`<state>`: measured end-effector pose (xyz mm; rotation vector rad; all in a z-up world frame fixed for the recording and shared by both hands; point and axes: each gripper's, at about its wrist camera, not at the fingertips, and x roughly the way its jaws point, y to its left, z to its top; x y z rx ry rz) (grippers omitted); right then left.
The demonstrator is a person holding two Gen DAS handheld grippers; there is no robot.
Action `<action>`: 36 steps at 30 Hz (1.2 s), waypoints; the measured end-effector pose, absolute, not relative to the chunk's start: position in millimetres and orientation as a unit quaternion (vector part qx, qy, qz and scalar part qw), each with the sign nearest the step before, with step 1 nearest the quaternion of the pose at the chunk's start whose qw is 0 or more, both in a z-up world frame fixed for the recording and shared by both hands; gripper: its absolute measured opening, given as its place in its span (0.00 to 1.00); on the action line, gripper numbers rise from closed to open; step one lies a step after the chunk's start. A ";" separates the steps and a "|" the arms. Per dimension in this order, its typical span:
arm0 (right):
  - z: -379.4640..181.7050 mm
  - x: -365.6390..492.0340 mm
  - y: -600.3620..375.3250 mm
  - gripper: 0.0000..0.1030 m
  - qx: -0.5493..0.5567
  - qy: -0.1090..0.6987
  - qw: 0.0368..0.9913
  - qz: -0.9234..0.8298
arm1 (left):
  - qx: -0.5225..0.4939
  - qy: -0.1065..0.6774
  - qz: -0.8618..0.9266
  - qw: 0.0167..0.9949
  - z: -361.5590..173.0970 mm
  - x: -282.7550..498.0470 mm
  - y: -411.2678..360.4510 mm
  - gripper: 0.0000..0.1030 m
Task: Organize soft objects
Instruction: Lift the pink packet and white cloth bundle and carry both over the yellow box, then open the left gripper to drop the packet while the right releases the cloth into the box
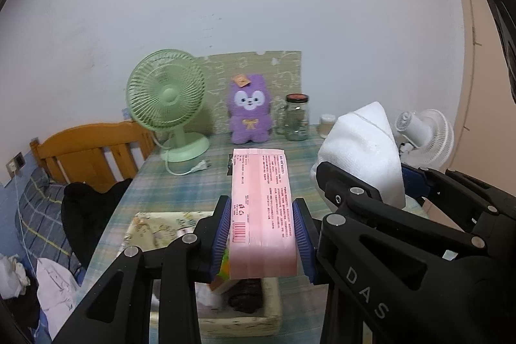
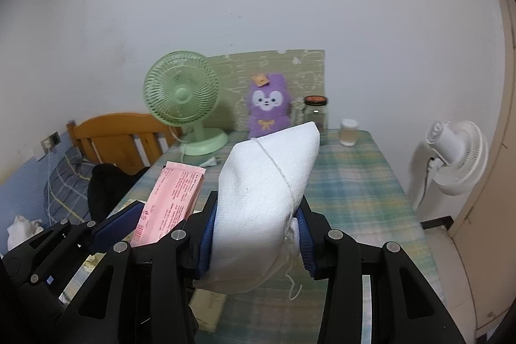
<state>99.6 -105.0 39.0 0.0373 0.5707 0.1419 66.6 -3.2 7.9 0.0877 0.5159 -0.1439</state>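
My left gripper (image 1: 262,234) is shut on a pink soft pack (image 1: 262,202) with red print, held flat above a floral fabric basket (image 1: 238,319) at the table's near edge. The pink pack also shows in the right wrist view (image 2: 174,199). My right gripper (image 2: 254,234) is shut on a white cloth bundle (image 2: 267,182) tied with thin string, held above the table. The white bundle shows at the right in the left wrist view (image 1: 361,150). A purple plush toy (image 1: 249,112) sits upright at the table's back.
A green desk fan (image 1: 167,105) and its plug stand back left. A glass jar (image 1: 296,118) and a small pot (image 1: 327,124) stand beside the plush. A white fan (image 2: 454,153) stands right of the table. A wooden bed (image 1: 93,150) with clothes lies left. The basket holds dark items.
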 end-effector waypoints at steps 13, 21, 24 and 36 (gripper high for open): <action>14.8 118.1 -40.1 0.46 0.003 0.311 0.944 0.106 | 0.021 0.285 -0.044 0.957 -14.3 82.5 59.4 0.38; -1.0 124.0 -5.7 0.46 -0.009 0.328 0.936 0.129 | 0.008 0.301 -0.025 0.953 -28.8 85.1 89.3 0.38; -6.2 126.5 3.7 0.46 -0.011 0.333 0.933 0.134 | 0.003 0.307 -0.019 0.952 -35.1 86.9 97.6 0.38; -32.8 133.5 28.6 0.46 -0.022 0.362 0.919 0.153 | -0.010 0.337 0.008 0.941 -58.7 94.8 120.8 0.52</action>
